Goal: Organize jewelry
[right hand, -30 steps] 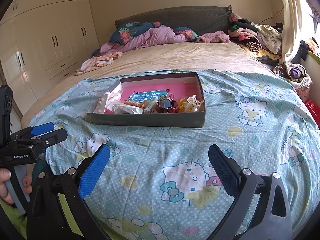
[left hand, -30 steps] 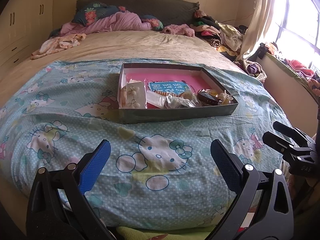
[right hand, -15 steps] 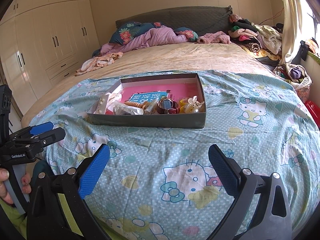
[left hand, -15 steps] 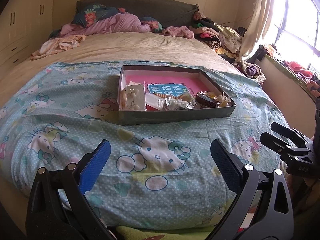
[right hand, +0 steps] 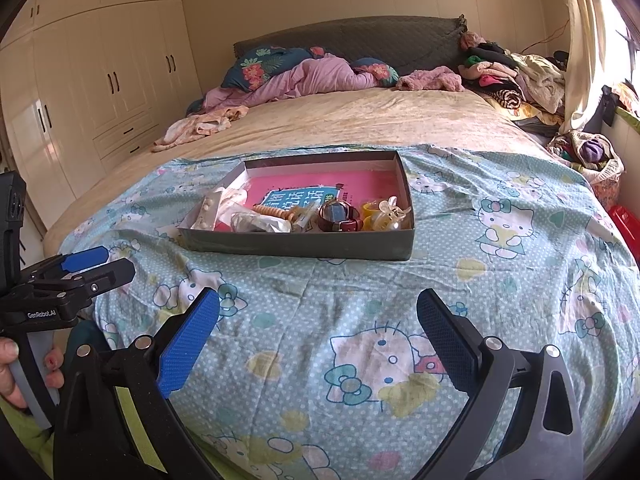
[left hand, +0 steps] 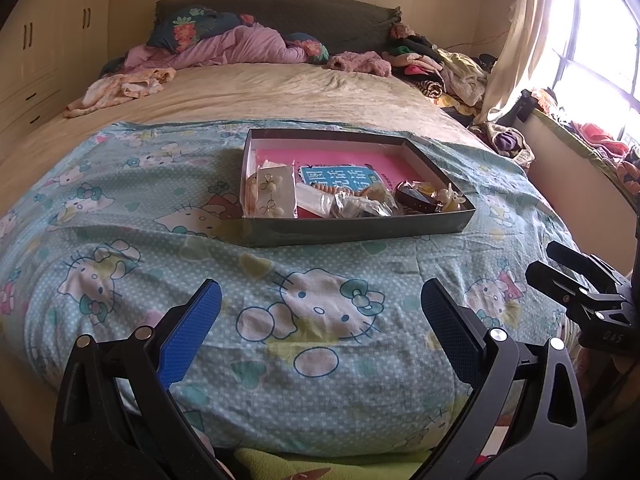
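**Both grippers hover empty short of the jewelry box**

Hovering low over the cartoon-cat blanket, left gripper points at 12 o'clock toward the box, fingers spread wide, nothing between the blue pads. Right gripper same pose, level, released and empty; it shows in the left view at 3 o'clock. A hand grips the left tool's handle at 8 o'clock in the right view. Shallow dark box sits on the blanket at 12 o'clock, well apart from both tools. Inside: earring card at left, beaded bracelet mid, watch and yellow hair clips at right, all on a pink book. Clothes pile at 1 o'clock.
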The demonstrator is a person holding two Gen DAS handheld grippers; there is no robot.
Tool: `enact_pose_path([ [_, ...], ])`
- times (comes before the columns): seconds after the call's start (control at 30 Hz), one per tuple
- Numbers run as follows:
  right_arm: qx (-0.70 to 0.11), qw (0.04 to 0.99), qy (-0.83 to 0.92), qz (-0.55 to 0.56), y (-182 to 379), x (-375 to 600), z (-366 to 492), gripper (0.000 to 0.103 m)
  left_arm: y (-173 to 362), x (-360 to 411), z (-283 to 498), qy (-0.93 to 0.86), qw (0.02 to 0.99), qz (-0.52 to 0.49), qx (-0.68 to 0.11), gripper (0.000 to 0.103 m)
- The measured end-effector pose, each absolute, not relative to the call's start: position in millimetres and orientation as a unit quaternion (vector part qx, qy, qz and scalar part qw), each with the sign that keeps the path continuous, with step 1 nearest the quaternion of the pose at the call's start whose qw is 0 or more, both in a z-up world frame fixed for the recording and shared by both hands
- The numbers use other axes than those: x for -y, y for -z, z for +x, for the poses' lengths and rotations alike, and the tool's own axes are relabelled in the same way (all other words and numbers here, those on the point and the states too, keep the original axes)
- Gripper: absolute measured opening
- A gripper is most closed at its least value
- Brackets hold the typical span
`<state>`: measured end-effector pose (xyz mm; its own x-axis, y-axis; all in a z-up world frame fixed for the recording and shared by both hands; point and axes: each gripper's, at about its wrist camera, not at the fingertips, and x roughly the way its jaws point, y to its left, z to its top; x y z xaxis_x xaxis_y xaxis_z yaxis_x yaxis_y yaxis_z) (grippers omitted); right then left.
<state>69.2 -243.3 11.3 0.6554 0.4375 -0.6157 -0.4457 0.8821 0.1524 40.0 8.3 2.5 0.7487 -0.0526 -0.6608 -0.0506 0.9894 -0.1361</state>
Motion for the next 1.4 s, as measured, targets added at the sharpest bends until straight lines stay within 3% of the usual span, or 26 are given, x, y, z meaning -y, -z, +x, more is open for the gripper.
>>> enact_pose_path([
  [1.0,-0.365,0.91,-0.197,0.007,7,272,98,0.098,12,-31,49,-0.073,0.912,-0.097,-0.391,0.093],
  [1.2,-0.362,0.924,-0.124,0.009,18,318,146,0.098,22,-81,71,-0.142,0.902,-0.113,-0.393,0.093],
  [1.4,-0.384,0.923,-0.013,0.008,38,391,245,0.098,38,-198,129,-0.27,0.866,-0.146,-0.395,0.093],
])
